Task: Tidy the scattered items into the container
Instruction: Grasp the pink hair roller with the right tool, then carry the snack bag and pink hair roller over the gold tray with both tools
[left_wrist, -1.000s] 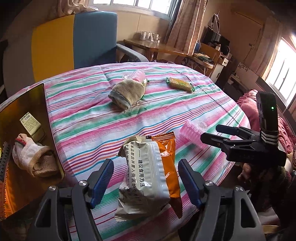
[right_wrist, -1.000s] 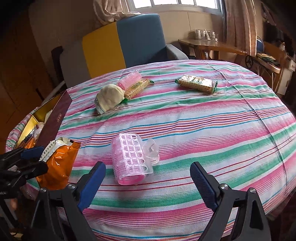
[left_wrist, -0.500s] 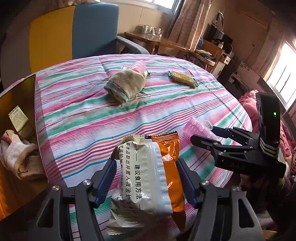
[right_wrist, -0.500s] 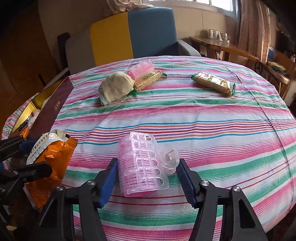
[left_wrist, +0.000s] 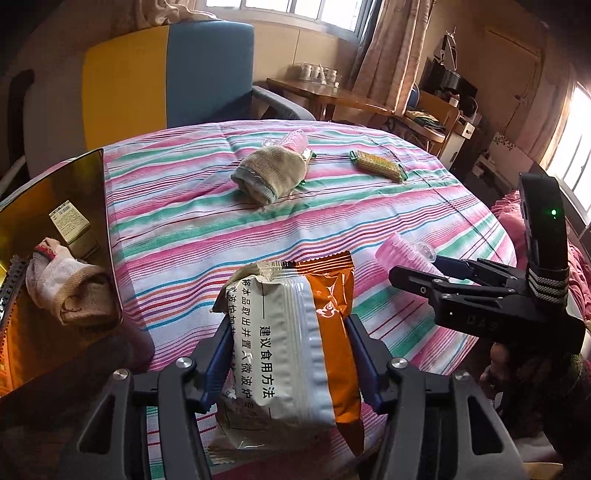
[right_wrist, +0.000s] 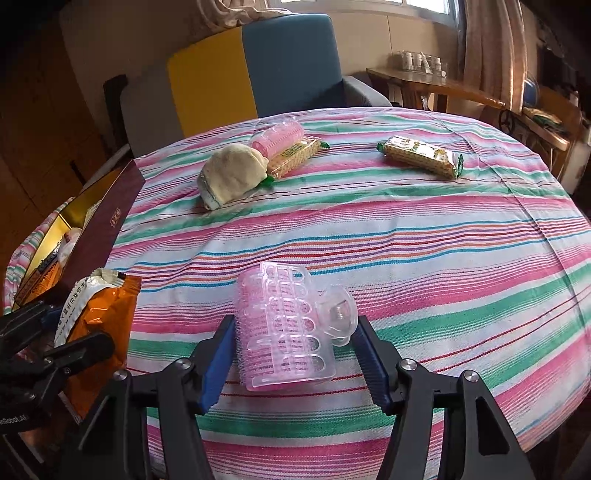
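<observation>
Closing on the orange-and-white snack packet (left_wrist: 291, 347), the left gripper (left_wrist: 291, 363) squeezes it while the right gripper (right_wrist: 295, 354) clasps the pink hair roller (right_wrist: 284, 325).

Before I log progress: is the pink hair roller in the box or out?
Out. The pink hair roller lies on the striped tablecloth between the right gripper pads, away from the box.
</observation>
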